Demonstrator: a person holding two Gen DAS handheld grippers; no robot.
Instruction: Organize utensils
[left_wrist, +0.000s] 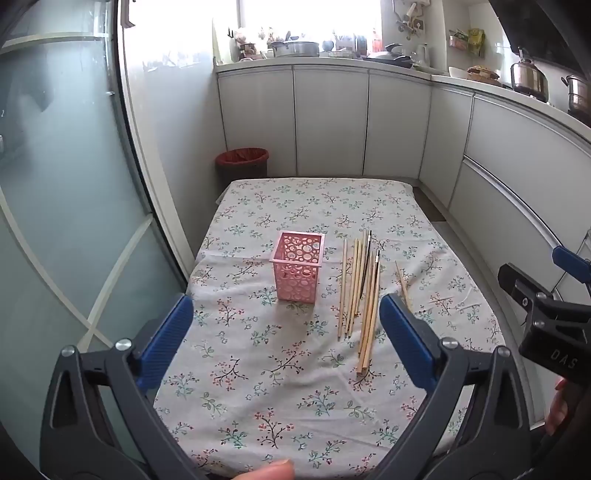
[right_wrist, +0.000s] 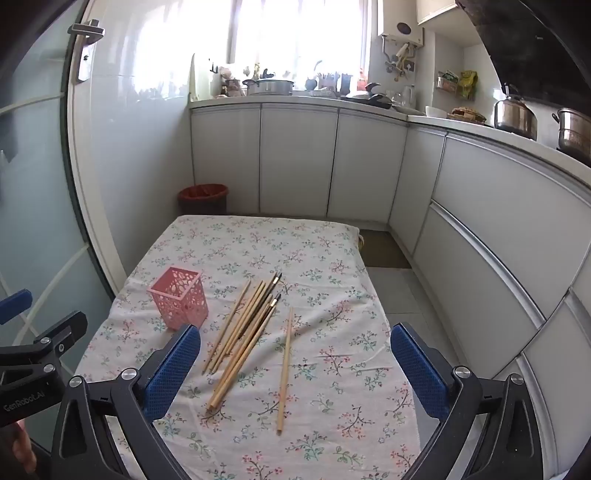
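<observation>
A pink perforated holder (left_wrist: 297, 271) (right_wrist: 180, 297) stands upright and empty on the floral tablecloth (left_wrist: 280, 373) (right_wrist: 321, 387). To its right lies a bundle of wooden chopsticks (left_wrist: 360, 291) (right_wrist: 245, 332), two of them dark-tipped. One single chopstick (right_wrist: 285, 369) (left_wrist: 402, 284) lies apart, right of the bundle. My left gripper (left_wrist: 288, 345) hovers open above the near part of the table, nothing between its blue fingers (left_wrist: 168, 339). My right gripper (right_wrist: 295, 373) is open too, above the near ends of the chopsticks, touching none.
White kitchen cabinets (left_wrist: 332, 122) run along the back and right, with pots and a kettle (right_wrist: 515, 114) on the counter. A red-lined bin (left_wrist: 243, 162) stands past the table's far left corner. A glass door (left_wrist: 55, 184) is at the left. A fingertip (left_wrist: 275, 470) shows at the bottom edge.
</observation>
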